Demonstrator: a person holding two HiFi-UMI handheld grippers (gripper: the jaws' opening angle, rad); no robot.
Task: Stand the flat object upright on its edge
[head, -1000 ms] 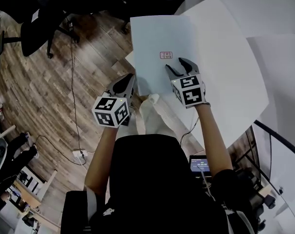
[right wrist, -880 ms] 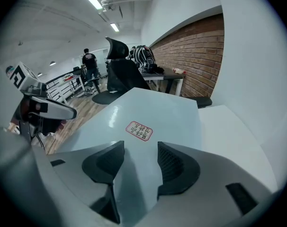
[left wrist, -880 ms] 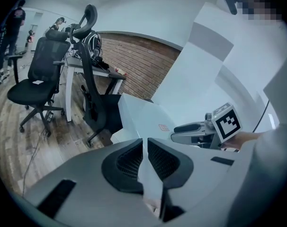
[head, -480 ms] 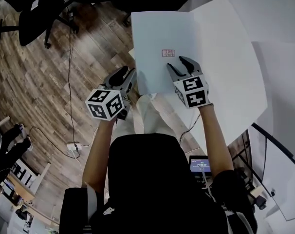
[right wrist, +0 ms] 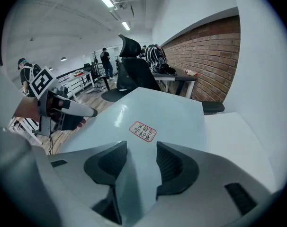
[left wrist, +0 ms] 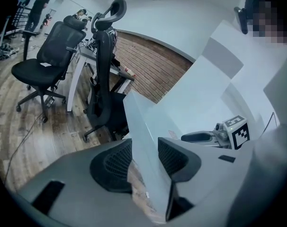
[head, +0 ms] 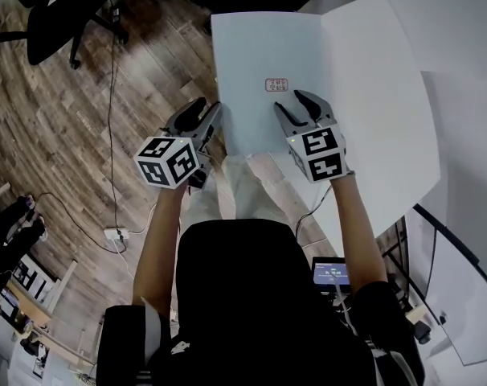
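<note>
Board (head: 259, 55) is looking light, stiff, slick; left gripper (head: 202, 112) opening half-wide astride its edge overhanging the table (head: 372, 95), right gripper (head: 296, 101) narrowing, empty, above

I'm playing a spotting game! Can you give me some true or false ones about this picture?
The board lies flat on the table. True.
Its sticker is green. False: it is red-edged.
The floor is wooden. True.
No chairs are around. False: black office chairs stand nearby.
The left gripper is shut tight. False: its jaws, which have just been opening, stand apart round the board's edge.
</note>
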